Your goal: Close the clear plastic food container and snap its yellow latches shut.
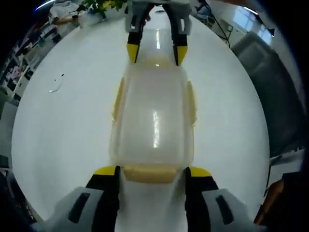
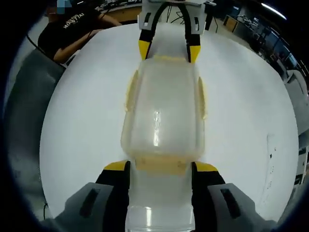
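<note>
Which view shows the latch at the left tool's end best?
Left gripper view: the latch lies large and near between the left tool tips. In the right gripper view the same latch is small and far, on the container.

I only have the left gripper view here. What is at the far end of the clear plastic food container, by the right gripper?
Observer: In the right gripper view, the right gripper stands open, its jaws flanking the clear plastic food container's yellow end latch.
Operator: Anything behind those jaw tips?
Observer: A clear round-edged plastic piece lies between the jaws, nearer the camera.
Operator: Anyone near the white round table?
Observer: A person in a black shirt is at the edge of the white round table.
</note>
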Demonstrator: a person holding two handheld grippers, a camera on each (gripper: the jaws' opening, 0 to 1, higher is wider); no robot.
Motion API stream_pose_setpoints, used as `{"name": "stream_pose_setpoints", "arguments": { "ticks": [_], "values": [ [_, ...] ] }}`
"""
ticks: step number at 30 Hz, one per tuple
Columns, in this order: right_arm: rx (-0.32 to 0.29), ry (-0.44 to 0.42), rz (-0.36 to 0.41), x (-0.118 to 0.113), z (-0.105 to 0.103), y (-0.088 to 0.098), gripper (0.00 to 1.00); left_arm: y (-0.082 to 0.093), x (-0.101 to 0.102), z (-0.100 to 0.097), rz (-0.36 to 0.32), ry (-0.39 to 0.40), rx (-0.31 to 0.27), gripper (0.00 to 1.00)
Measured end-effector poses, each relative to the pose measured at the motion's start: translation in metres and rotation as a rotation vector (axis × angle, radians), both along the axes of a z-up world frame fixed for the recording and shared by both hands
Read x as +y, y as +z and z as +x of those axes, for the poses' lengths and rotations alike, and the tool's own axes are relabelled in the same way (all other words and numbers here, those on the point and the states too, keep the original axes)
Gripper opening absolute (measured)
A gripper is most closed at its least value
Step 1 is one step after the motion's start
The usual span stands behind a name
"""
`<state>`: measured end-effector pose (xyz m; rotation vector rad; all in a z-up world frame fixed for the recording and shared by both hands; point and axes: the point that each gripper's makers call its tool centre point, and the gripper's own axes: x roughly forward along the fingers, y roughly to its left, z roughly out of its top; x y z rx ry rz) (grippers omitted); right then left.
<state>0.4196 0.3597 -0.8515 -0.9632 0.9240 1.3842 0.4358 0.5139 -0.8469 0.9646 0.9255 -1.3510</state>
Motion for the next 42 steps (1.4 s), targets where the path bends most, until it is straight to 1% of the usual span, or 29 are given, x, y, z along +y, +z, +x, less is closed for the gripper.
{"name": "stream_pose_setpoints", "arguments": {
  "ticks": [1, 4, 8, 13, 15, 19, 21, 25, 30, 35, 36, 37, 38, 40, 41, 42],
  "values": [
    [0.007, -0.009, -0.004, -0.0001, 0.0004, -0.0003, 0.48, 0.0, 0.0, 0.0004, 0.002, -0.004, 0.0, 0.49],
    [0.004, 0.005, -0.031, -0.0006, 0.0008, -0.0008, 0.48, 0.0001, 0.0006, 0.0021, 0.019, -0.008, 0.002, 0.49],
    [0.0, -0.021, -0.074, 0.0, -0.0002, -0.0014, 0.5, -0.0001, 0.0007, 0.002, 0.026, 0.009, 0.001, 0.49],
    [0.005, -0.046, -0.083, 0.0, -0.0011, -0.0015, 0.53, -0.0006, 0.0001, 0.0027, 0.028, 0.029, 0.001, 0.49],
    [0.004, -0.041, -0.086, -0.0004, -0.002, -0.0011, 0.53, -0.0008, 0.0004, 0.003, 0.023, 0.029, 0.0, 0.49],
    [0.006, -0.029, -0.071, -0.0015, -0.0007, -0.0006, 0.51, -0.0011, 0.0007, 0.0036, 0.019, 0.027, 0.0, 0.49],
    [0.006, -0.018, -0.07, -0.0018, -0.0007, -0.0001, 0.49, -0.0014, 0.0007, 0.0039, 0.027, 0.024, 0.0, 0.49],
    [0.005, -0.02, -0.072, -0.0017, 0.0058, 0.0006, 0.43, -0.0019, 0.0011, 0.0043, 0.04, 0.021, -0.001, 0.49],
    [0.003, -0.013, -0.097, -0.0009, 0.0039, 0.0006, 0.42, -0.0026, 0.0025, 0.0058, 0.022, 0.028, 0.001, 0.49],
    [0.002, -0.013, -0.111, -0.0008, 0.0034, 0.0007, 0.41, -0.0033, 0.0025, 0.0056, 0.033, 0.027, 0.0, 0.5],
    [0.001, -0.013, -0.11, -0.001, 0.0035, 0.0008, 0.4, -0.0034, 0.0027, 0.0057, 0.032, 0.03, 0.0, 0.49],
    [-0.006, -0.008, -0.111, -0.0015, 0.0053, 0.0014, 0.38, -0.0031, 0.0023, 0.006, 0.023, 0.054, 0.001, 0.49],
    [-0.003, -0.014, -0.111, -0.0018, 0.0042, 0.0008, 0.38, -0.0031, 0.0031, 0.0056, 0.028, 0.041, -0.001, 0.49],
    [-0.007, -0.016, -0.118, -0.0027, 0.0021, -0.0002, 0.37, -0.0027, 0.0032, 0.0046, 0.024, 0.046, -0.001, 0.47],
    [-0.01, -0.018, -0.126, -0.0037, 0.0006, -0.0006, 0.37, -0.0023, 0.0035, 0.004, 0.025, 0.047, -0.001, 0.44],
    [-0.01, -0.029, -0.134, -0.0052, -0.0002, -0.0002, 0.37, -0.001, 0.0042, 0.0021, 0.024, 0.038, 0.001, 0.35]
  ]
}}
